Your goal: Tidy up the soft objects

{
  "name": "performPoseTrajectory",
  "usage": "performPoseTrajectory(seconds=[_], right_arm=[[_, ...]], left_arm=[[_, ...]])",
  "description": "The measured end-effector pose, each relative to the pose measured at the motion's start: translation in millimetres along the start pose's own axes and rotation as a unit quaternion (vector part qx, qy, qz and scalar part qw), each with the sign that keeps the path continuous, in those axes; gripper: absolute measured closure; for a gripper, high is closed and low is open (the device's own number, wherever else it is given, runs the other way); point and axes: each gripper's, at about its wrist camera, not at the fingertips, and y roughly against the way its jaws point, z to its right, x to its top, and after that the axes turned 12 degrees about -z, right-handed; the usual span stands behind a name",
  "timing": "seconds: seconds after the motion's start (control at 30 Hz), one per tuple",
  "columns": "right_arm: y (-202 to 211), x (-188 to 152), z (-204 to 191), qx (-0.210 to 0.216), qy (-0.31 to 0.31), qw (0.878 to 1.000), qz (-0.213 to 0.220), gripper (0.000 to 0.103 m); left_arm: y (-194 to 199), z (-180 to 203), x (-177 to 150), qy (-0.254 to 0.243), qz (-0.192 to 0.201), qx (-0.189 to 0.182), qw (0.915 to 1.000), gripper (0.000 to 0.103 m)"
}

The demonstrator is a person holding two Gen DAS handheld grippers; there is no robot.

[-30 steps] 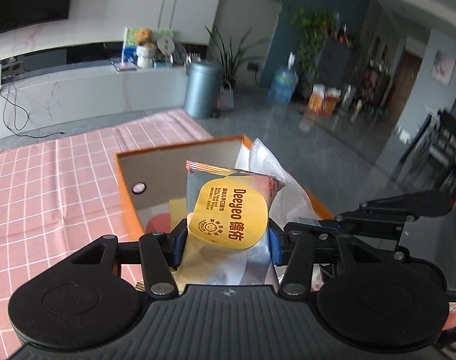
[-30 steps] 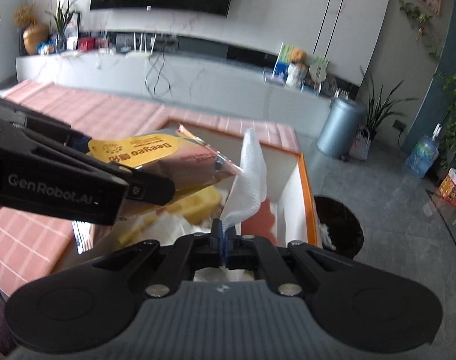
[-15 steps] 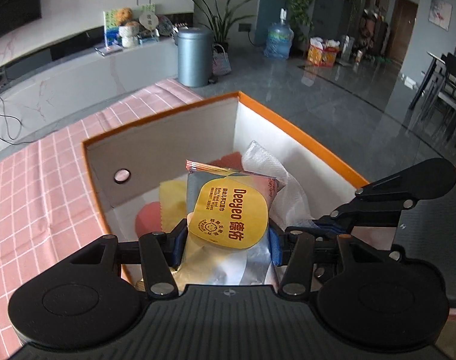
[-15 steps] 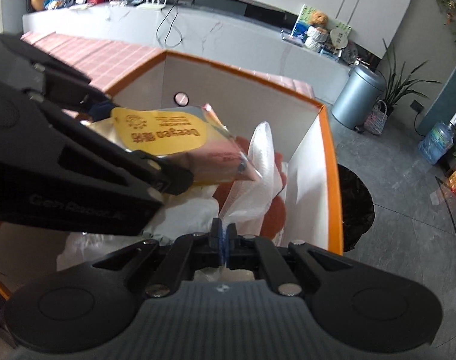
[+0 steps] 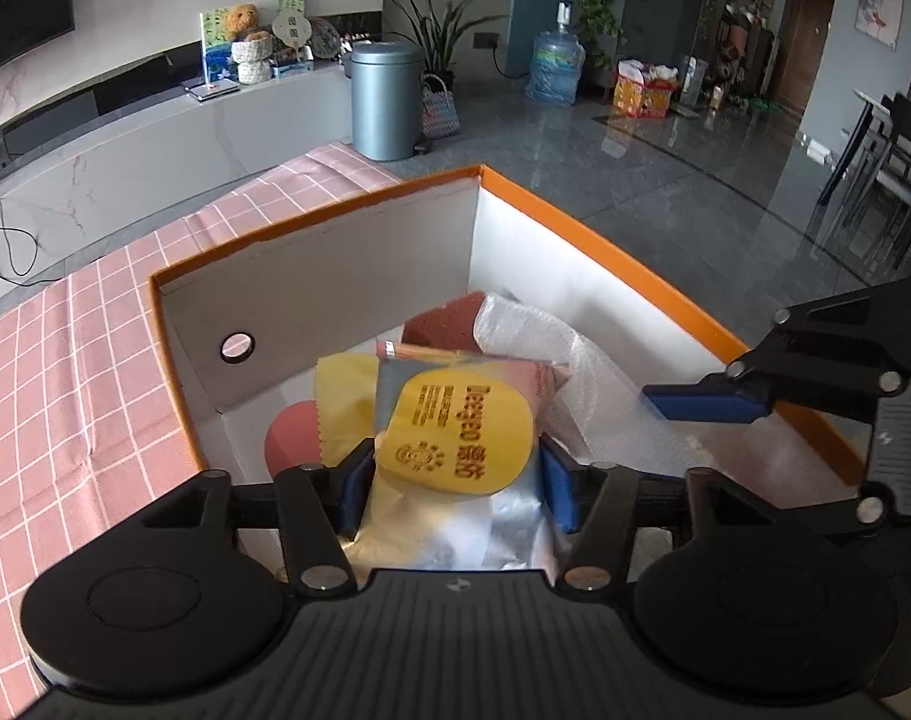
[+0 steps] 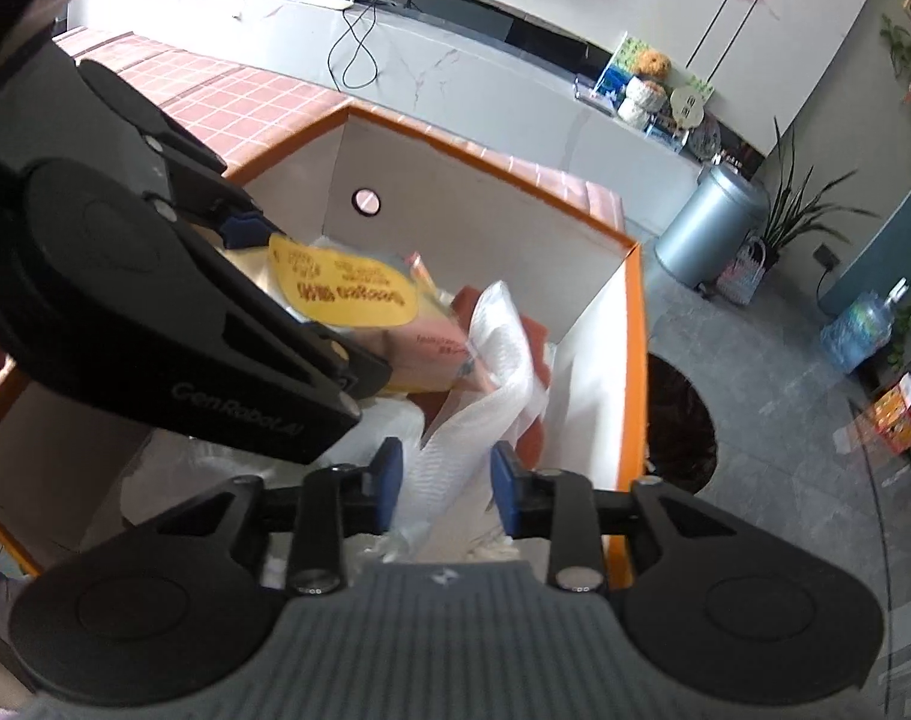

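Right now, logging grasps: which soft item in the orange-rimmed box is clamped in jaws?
The yellow-labelled wipes pack, pinched by the left gripper. The white bubble wrap lies loose between the right gripper's open jaws.

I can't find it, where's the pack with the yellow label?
The pack with the yellow label is in the left gripper, held over the orange box, with the white bubble wrap to its right.

Orange-rimmed box (image 5: 605, 240) walls hem in both tools; left tool (image 5: 455, 480) blocked ahead by wet-wipe pack (image 5: 461, 420) between its pads, bubble wrap (image 5: 551, 360) to its right; right tool (image 6: 446, 480) straddles wrap, left tool crowding its left; open worktop (image 5: 65, 390) left of box
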Motion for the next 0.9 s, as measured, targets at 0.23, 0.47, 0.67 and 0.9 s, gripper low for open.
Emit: performPoseTrajectory(seconds=[0.23,0.47,0.67,0.9], right_arm=[[26.9,0.8,-3.6,-0.012,0.005,1.000,0.018,0.047],[58.9,-1.2,-3.7,-0.016,-0.012,0.999,0.046,0.023],[95.5,-13.9,-11.7,-0.038,-0.049,0.993,0.101,0.017],[133.9,-38.4,-27.2,-0.069,-0.128,0.971,0.191,0.013]], left_arm=[[36.1,-7.3,2.0,0.014,0.051,0.005,0.9986,0.015],[77.9,-7.2,-8.3,0.018,0.129,0.021,0.9912,0.015],[111.4,-10.9,-25.3,0.042,0.197,0.017,0.9793,0.015],[139.0,-7.2,-57.3,0.049,0.279,0.015,0.9589,0.014]])
